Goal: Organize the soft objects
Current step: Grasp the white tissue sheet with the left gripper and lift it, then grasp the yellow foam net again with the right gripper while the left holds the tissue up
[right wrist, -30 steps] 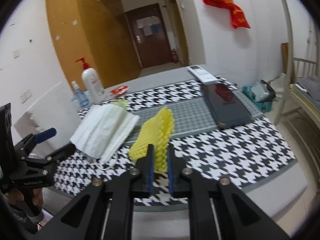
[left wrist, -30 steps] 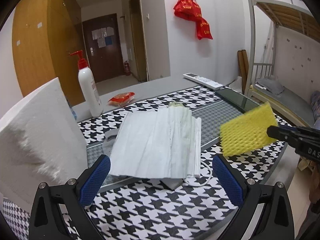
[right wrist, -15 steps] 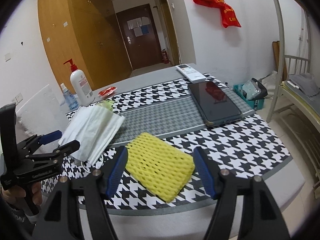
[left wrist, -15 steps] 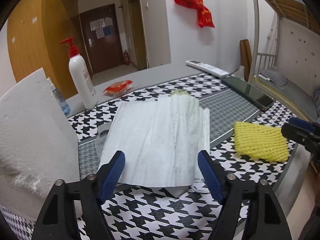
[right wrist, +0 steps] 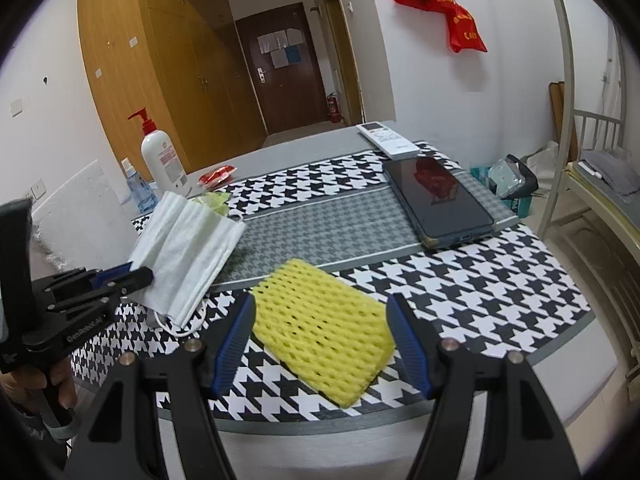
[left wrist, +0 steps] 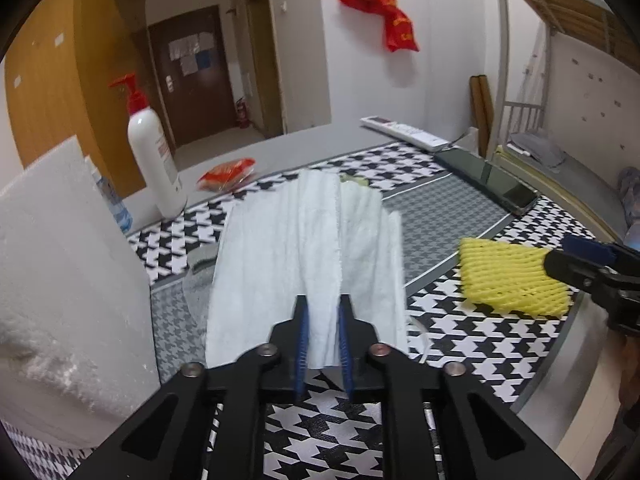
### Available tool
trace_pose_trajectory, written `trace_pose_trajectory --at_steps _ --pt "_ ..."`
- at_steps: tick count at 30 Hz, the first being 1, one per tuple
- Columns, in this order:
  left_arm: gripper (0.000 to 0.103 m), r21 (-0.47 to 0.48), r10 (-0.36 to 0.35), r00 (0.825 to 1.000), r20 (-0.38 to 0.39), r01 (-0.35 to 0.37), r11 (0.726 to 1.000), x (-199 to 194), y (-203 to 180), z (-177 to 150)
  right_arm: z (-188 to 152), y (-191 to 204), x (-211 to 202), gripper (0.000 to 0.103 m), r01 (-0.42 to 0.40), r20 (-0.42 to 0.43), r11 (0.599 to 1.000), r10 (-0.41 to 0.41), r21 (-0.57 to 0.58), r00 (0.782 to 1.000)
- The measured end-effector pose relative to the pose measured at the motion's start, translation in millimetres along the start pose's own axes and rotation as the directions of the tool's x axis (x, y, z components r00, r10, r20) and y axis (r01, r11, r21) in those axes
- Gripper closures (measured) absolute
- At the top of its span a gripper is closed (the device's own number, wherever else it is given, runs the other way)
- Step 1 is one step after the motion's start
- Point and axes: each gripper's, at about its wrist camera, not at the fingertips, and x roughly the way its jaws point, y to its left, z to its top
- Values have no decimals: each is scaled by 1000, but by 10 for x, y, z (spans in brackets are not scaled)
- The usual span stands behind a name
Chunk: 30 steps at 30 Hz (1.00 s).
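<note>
Two soft items lay on the houndstooth mat (left wrist: pixel 472 344): a white mask and a yellow foam net.

Left wrist view. Left gripper (left wrist: pixel 323 332) was pinched on the near edge of the mask (left wrist: pixel 304 248), a fold of it bunched between the blue pads, the jaws having just closed from wide. The mask lay at mid-mat, its far end over something pale green that could not be identified. Foam net (left wrist: pixel 508 276) lay flat to the right, near the table's edge, with the right gripper's tips at its far side. A pump bottle (left wrist: pixel 154 160), a red packet (left wrist: pixel 226 174), a remote (left wrist: pixel 404 132) and a phone (left wrist: pixel 488 184) stood farther back. A white foam block (left wrist: pixel 68 272) filled the left.

Right wrist view. Right gripper (right wrist: pixel 323 336) stood about two-thirds open, holding nothing; the foam net (right wrist: pixel 324 324) lay between its fingers, with no visible press from the pads, released on the mat. The left gripper (right wrist: pixel 120 276) held the mask (right wrist: pixel 188 252) at its near corner.

Step judged: foam net set down, mask just grasped. The next move would call for a gentle lift so the thin cloth and its ear loop (right wrist: pixel 180 326) came clear without slipping or snagging, then a carry to its place; the right gripper would need to back away from the foam net without dragging it.
</note>
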Motion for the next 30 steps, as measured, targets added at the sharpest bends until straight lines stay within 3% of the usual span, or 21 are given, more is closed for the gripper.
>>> trace_pose_trajectory --at_steps 12,17,30 --pt "99 -59 -73 987 141 82 995 -459 158 204 -10 16 45 31 -17 -28 1000 16 -15 999" --pt "99 -85 -58 980 190 75 994 -636 252 256 -13 85 80 30 -27 -39 998 25 -56 999" --pt "99 -116 -43 987 152 61 991 -568 320 96 -13 241 272 25 18 -92 980 -37 -199 995"
